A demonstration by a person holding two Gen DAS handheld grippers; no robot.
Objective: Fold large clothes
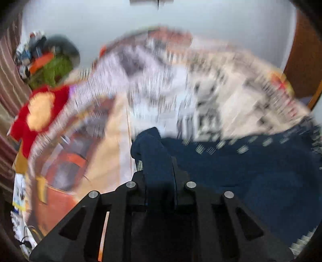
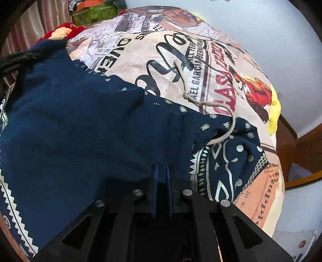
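Note:
A large navy blue garment [image 2: 80, 125] with cream patterned borders and a beige drawstring [image 2: 225, 112] lies on a bed with a newspaper-print cover [image 2: 181, 66]. My right gripper [image 2: 162, 171] is shut on a fold of the navy garment, its fingertips buried in the cloth. In the blurred left wrist view, my left gripper [image 1: 155, 153] is shut on a bunched edge of the same navy garment [image 1: 251, 173], which wraps over its fingers and spreads to the right.
A red and yellow plush toy [image 1: 38, 112] lies at the bed's left side, also in the right wrist view [image 2: 60, 32]. A green box [image 2: 94, 13] and clutter sit behind it. A yellow cushion [image 2: 274, 108] and wooden furniture [image 2: 297, 149] are at the right.

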